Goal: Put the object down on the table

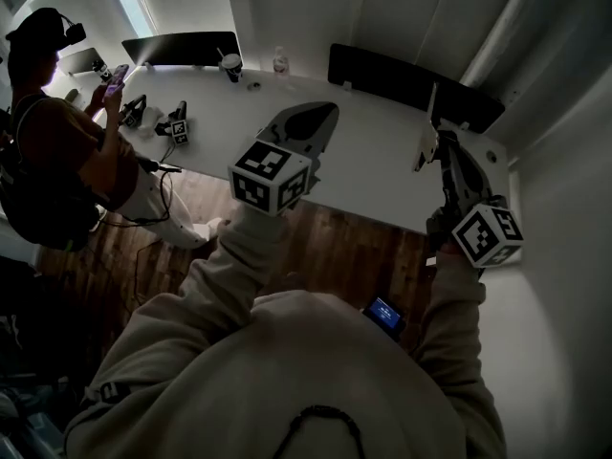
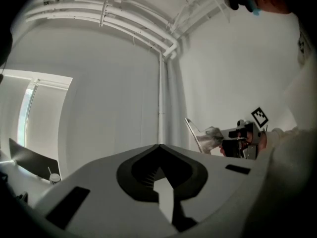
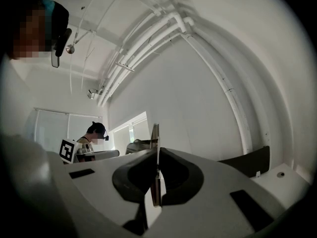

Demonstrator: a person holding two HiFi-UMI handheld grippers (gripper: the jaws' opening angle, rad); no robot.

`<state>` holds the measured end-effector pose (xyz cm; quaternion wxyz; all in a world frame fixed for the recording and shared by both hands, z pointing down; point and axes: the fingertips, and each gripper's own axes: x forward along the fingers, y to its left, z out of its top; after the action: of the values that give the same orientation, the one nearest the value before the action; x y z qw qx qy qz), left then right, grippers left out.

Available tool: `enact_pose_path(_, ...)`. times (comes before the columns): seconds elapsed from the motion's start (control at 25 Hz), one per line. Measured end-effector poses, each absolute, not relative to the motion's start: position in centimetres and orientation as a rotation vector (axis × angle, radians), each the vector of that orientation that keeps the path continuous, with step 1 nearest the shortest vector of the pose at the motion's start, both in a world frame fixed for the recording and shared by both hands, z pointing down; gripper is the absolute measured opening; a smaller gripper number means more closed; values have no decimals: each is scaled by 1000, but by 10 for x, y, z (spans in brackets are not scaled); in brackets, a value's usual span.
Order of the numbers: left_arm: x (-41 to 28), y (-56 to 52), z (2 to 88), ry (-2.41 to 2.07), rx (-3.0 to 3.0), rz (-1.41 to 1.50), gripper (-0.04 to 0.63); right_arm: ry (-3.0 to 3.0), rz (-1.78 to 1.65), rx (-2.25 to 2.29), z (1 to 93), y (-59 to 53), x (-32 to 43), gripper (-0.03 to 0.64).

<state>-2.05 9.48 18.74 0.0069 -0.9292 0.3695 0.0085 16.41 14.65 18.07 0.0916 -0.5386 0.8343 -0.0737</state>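
Near edge: the long white table surface (image 1: 373, 161) ends over brown wooden floor (image 1: 335, 247); both tools are held up on this side of it.
Far edge: two black curved-top panels (image 1: 411, 86) stand along the back of the surface.
Right end: the surface runs up to a pale wall (image 1: 564, 256).
Open room: the middle of the surface, between the two tools, is bare white.
Left end: small marker-cubed devices (image 1: 177, 124) lie on the surface, and a person in a dark cap (image 1: 57, 142) stands beside that end with a phone.
Right tool (image 1: 443, 143) (image 3: 157, 152): closed tight on a thin flat pale plate (image 1: 432, 113) (image 3: 155, 133).
Plate position: clear of the surface, above its right end, near the wall.
Plate axis: its long axis runs on past the tips of the tool, towards the far edge of the surface. It shows edge-on in the right gripper view, and as a slanted sliver (image 2: 194, 133) against the wall in the left gripper view.
Left tool (image 1: 333, 108) (image 2: 159, 147): tips together, with nothing between them, raised over the near edge at mid-length.
Containers: a paper cup with a straw (image 1: 230, 65) and a small clear bottle (image 1: 280, 63) stand upright near the far edge, just beside each other. I cannot tell what is in them.
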Motion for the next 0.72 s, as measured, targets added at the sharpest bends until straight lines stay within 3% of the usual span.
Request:
enact_pose_path(0.28, 9, 66, 182, 1060, -2877, 15, 0, 2480, -310, -1575, 217, 105, 177, 23)
enact_pose_path(0.72, 23, -69, 200, 1076, -2876, -4, 0, 2460, -350, -1634, 228, -12, 203, 23)
